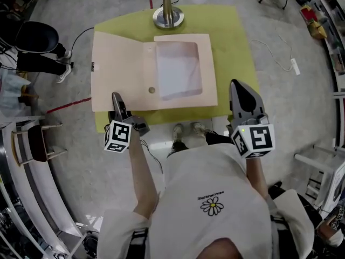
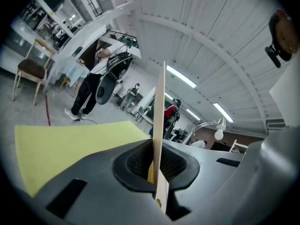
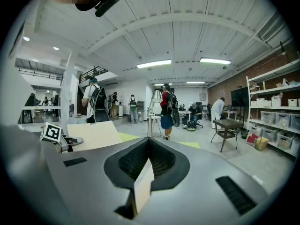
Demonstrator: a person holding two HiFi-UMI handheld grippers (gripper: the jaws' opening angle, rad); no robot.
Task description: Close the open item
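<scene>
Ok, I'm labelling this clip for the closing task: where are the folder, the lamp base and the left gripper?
folder [image 1: 124, 69], head view, on its bare left cover.
lamp base [image 1: 177, 19], head view, on the round metal foot.
left gripper [image 1: 116, 97], head view, at its jaw tips on the folder's near edge.

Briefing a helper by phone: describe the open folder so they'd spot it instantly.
A green mat lies before the person. On it lies the folder, spread open: pale beige, with a white sheet in its right half, unlike the round metal lamp base behind it.
</scene>
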